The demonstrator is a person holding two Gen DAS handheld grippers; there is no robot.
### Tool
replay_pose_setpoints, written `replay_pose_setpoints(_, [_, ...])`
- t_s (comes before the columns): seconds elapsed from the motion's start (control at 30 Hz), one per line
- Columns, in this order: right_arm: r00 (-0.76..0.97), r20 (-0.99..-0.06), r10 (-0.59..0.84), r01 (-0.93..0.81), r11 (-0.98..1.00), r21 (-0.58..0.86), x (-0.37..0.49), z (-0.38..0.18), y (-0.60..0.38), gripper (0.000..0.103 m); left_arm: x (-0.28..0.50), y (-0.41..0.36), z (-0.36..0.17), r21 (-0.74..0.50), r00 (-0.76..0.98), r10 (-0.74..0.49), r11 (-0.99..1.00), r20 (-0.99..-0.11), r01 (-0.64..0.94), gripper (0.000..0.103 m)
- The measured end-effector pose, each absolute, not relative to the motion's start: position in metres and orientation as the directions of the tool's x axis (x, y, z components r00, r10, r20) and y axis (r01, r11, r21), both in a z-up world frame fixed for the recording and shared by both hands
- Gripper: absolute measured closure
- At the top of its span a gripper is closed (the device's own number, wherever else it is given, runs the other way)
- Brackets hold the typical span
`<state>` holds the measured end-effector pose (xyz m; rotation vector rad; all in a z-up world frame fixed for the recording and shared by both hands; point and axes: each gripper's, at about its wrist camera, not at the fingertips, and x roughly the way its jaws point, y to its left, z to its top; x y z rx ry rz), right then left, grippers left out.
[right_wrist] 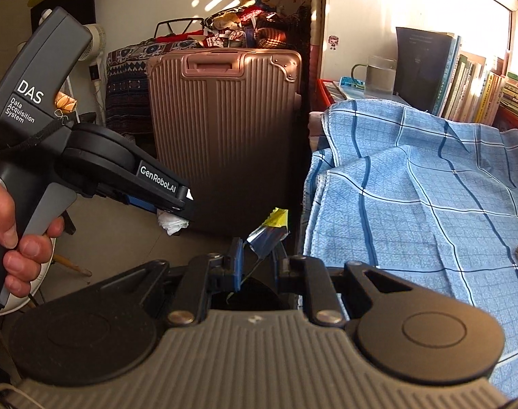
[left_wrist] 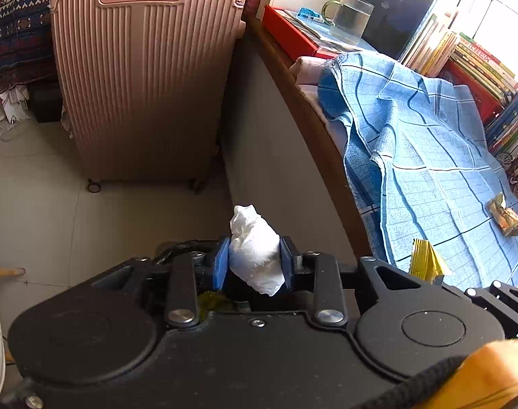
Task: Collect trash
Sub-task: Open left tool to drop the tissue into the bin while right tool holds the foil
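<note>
wrapper's (right_wrist: 267, 235) lower end behind claw pad

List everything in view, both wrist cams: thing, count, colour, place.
tissue wad: 1, white, clamped in the left tongs
foil wrapper: 1, yellow and silver, pinched in the right tongs
crumpled wrapper: 1, gold-brown, lying on the cloth, far right
checked cloth: 1, blue, spread over the ledge
suitcase: 1, rose gold, upright on the floor
glass mug: 1, clear with green handle, back of the ledge
books: a row, mixed colours, by the window
red tray: 1, under the mug
patterned fabric: 1, dark red and blue, behind the suitcase
left tongs: black, blue pads
right tongs: black, blue pads
hand: 1, gripping the left handle
</note>
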<state>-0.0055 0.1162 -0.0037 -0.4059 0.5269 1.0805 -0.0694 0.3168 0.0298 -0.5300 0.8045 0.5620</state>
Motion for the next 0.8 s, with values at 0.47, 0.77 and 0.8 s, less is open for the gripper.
replay_pose_setpoints(0.47, [0.355,-0.608,0.710,-0.906,0.421,-0.037,-0.004,-0.008,0.131,0.080,-0.067,0.327,0.027,-0.231,0.562,0.253,0.725,-0.788,-0.649,0.056])
replay_pose_setpoints(0.77, [0.327,-0.618,0.715,-0.920,0.391,-0.034,-0.009,-0.013,0.142,0.080,-0.079,0.336,0.026,-0.224,0.545,0.275,0.699,-0.792,-0.679,0.055])
replay_pose_setpoints(0.8, [0.325,-0.619,0.715,-0.921,0.388,-0.034,-0.009,-0.013,0.144,0.078,-0.081,0.338,0.025,-0.221,0.541,0.279,0.696,-0.793,-0.683,0.055])
